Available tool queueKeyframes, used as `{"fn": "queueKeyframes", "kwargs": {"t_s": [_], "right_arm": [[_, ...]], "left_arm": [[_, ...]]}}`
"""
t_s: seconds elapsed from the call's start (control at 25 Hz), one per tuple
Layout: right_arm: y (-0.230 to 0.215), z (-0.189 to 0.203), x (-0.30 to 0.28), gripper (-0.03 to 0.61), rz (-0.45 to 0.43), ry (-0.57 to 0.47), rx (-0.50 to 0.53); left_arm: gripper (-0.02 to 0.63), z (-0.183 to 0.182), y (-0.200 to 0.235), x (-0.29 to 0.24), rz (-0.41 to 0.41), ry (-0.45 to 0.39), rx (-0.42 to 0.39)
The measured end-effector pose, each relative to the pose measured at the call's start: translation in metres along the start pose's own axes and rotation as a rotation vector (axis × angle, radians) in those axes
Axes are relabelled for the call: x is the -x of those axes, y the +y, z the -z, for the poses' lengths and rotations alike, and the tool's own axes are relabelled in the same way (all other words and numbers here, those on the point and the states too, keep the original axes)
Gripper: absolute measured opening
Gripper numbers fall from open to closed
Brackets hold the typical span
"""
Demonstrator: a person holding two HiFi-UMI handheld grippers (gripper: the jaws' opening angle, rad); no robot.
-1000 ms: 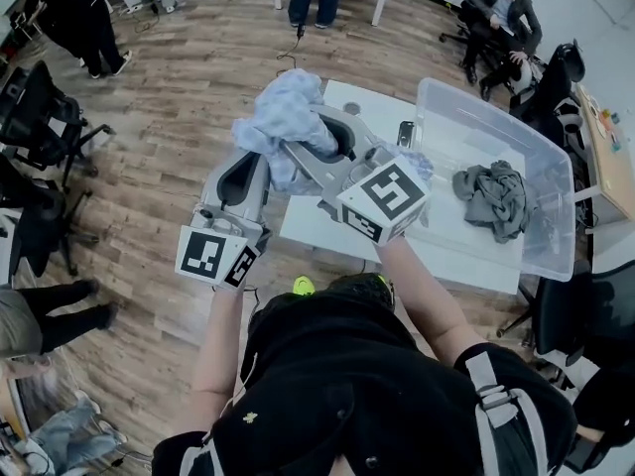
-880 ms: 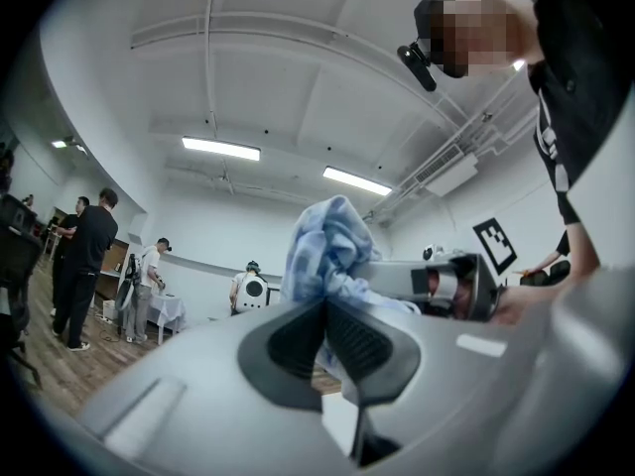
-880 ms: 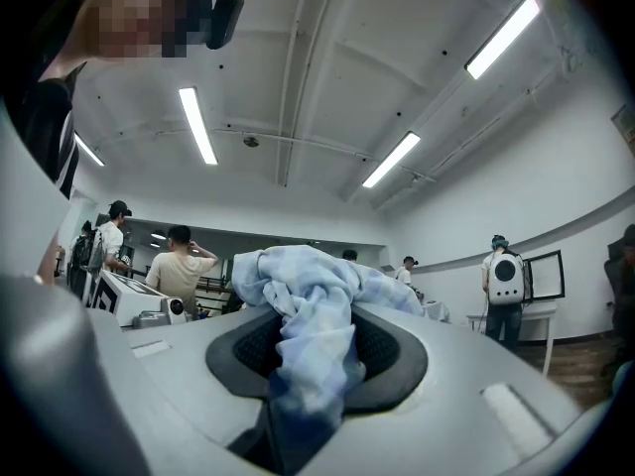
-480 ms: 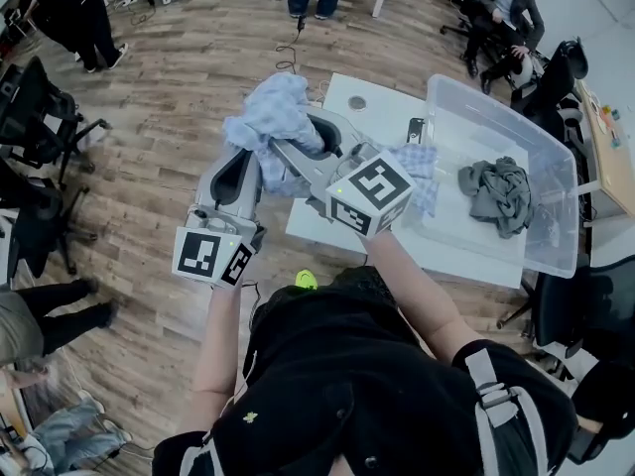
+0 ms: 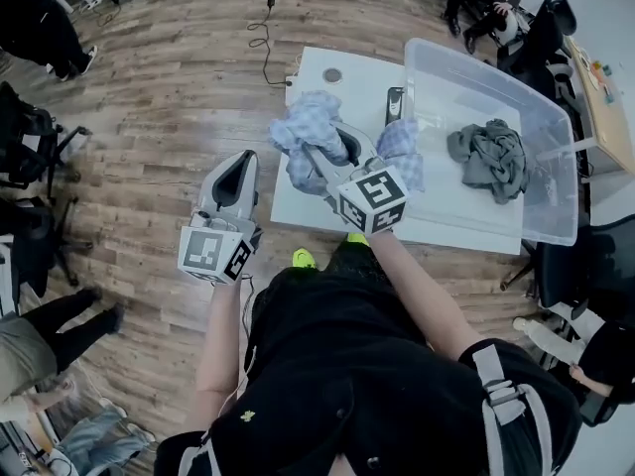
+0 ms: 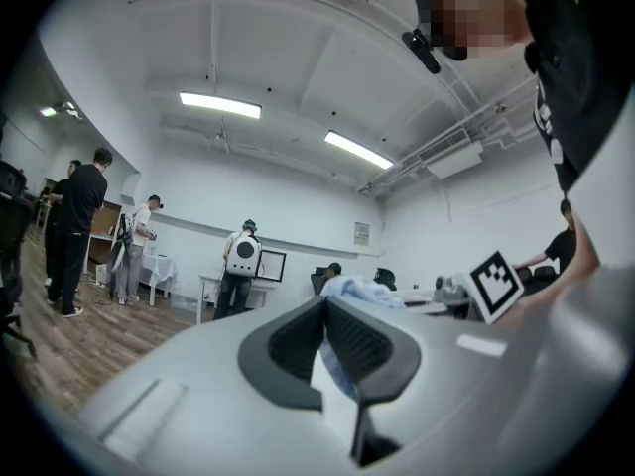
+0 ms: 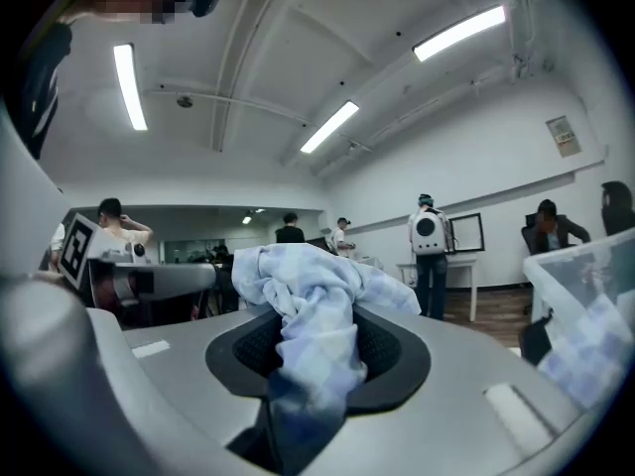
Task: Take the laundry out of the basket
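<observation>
Right gripper view shows your right claw (image 7: 317, 350) pinching a bunched pale blue checked cloth (image 7: 313, 296), the fabric squeezed between the dark pads and spilling up over them in a loose knot. From the head view, that same claw (image 5: 332, 152) now sits low over the white bench (image 5: 298, 201), with the cloth (image 5: 310, 127) gathered at its tip and resting on or just above the benchtop; I cannot tell which. A second ago you held the bundle high, out over the wooden floor; it has since come down and in toward the bench, which I read as the lowering part of the step rather than the lift. More checked fabric (image 5: 402, 152) lies beside the near wall of the clear plastic bin (image 5: 556, 167), and I cannot tell whether it is the trailing end of the same garment. Your left claw (image 6: 324, 315) is pressed together on nothing; it (image 5: 238, 167) has dropped too, and hangs over the floor just left of the bench, apart from the cloth. Inside the bin a crumpled grey garment (image 5: 486, 157) is untouched, so the job looks about half done: this piece needs releasing on the bench, then the grey one fetched.
</observation>
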State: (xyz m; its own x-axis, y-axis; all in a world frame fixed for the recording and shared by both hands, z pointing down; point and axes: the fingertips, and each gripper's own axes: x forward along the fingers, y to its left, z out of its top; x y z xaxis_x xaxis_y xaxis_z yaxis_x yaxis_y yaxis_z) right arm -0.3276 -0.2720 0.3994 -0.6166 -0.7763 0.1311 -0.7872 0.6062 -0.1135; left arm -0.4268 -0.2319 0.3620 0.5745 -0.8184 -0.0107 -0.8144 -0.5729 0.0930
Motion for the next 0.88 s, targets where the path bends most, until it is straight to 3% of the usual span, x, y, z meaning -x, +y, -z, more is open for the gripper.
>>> {"fn": "queueKeyframes", "kwargs": {"t_s": [0.12,0.48,0.68,0.88], "right_arm": [[-0.017,0.050,0.007,0.144,0.076,0.062,-0.029],[-0.045,0.168,0.009,0.147,0.157,0.225,-0.165],[-0.057,0.217,0.005,0.155,0.174,0.293,-0.227],[-0.063,0.255,0.002,0.178,0.167,0.372,-0.218]], "left_arm": [[0.008,0.018,-0.009,-0.010,0.029,0.024,0.018],[0.008,0.072,-0.022,-0.015,0.058,0.113,0.072],[0.008,0.100,-0.021,-0.009,0.069,0.161,0.089],[0.008,0.123,-0.027,-0.010,0.097,0.195,0.112]]}}
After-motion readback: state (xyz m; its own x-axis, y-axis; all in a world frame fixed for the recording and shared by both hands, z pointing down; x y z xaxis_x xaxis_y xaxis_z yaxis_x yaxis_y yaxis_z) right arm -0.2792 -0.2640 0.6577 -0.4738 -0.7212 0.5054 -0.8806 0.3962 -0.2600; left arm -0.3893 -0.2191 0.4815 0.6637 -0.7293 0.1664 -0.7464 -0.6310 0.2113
